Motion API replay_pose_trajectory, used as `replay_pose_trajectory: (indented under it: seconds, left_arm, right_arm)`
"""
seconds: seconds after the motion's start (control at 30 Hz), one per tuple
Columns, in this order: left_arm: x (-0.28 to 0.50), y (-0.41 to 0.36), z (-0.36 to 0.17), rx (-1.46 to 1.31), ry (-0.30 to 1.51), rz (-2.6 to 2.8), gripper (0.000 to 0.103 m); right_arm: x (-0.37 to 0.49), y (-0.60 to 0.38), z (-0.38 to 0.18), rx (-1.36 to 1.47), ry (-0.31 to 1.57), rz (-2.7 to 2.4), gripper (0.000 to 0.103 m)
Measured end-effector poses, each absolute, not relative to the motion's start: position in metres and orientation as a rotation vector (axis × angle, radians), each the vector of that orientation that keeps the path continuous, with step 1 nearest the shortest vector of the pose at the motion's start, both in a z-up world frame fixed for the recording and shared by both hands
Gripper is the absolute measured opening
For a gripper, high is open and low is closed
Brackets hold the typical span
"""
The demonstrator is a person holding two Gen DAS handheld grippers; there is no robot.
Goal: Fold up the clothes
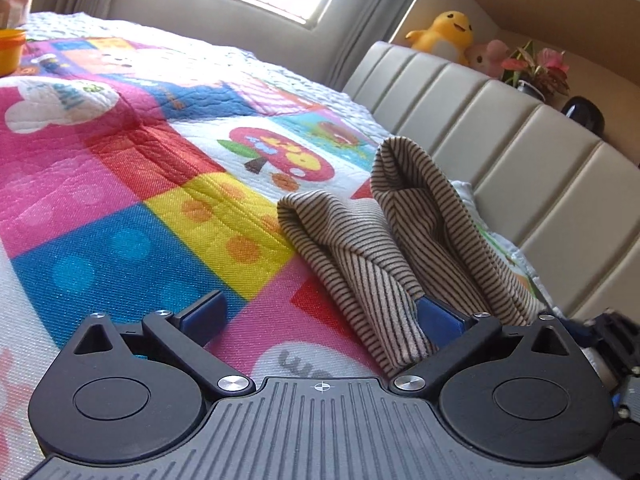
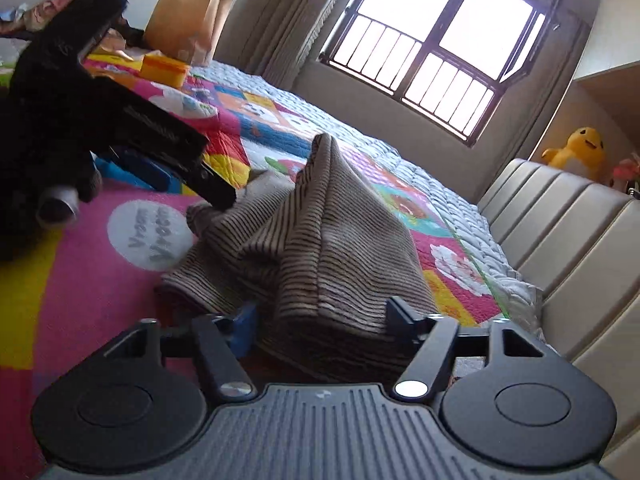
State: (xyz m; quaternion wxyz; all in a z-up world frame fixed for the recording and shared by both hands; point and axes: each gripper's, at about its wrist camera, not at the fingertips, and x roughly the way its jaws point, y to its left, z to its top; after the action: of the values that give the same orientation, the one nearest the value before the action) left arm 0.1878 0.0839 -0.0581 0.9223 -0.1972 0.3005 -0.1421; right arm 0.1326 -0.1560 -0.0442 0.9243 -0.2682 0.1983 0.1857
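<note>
Striped garment (image 2: 320, 248) lies bunched between right gripper (image 2: 320, 320) jaws.

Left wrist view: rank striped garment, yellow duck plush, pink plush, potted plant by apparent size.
1. striped garment, by far the largest, though it lies nearest the camera.
2. yellow duck plush.
3. potted plant.
4. pink plush, partly hidden behind the duck, so its place against the plant is unsure.

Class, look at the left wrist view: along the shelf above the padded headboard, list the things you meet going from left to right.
yellow duck plush → pink plush toy → potted plant with pink leaves → round black object
</note>
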Motion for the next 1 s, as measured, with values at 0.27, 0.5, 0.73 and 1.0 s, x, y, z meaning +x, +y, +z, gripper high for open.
replay_pose_trajectory:
  seconds: [0.27, 0.5, 0.73, 1.0]
  left_arm:
    - [0.188, 0.092, -0.061, -0.473, 0.596, -0.312, 0.103]
    - [0.188, 0.099, -0.063, -0.523, 0.584, -0.328, 0.103]
    - [0.189, 0.102, -0.065, -0.55, 0.579, -0.335, 0.103]
    - [0.192, 0.101, -0.065, -0.533, 0.594, -0.325, 0.103]
  right_arm:
    - [0.153, -0.161, 0.023, -0.181, 0.392, 0.506, 0.013]
    - [0.147, -0.115, -0.033, -0.348, 0.477, 0.564, 0.016]
    - [0.133, -0.101, -0.026, -0.362, 0.319, 0.425, 0.053]
    - [0.153, -0.075, -0.052, -0.492, 0.381, 0.305, 0.064]
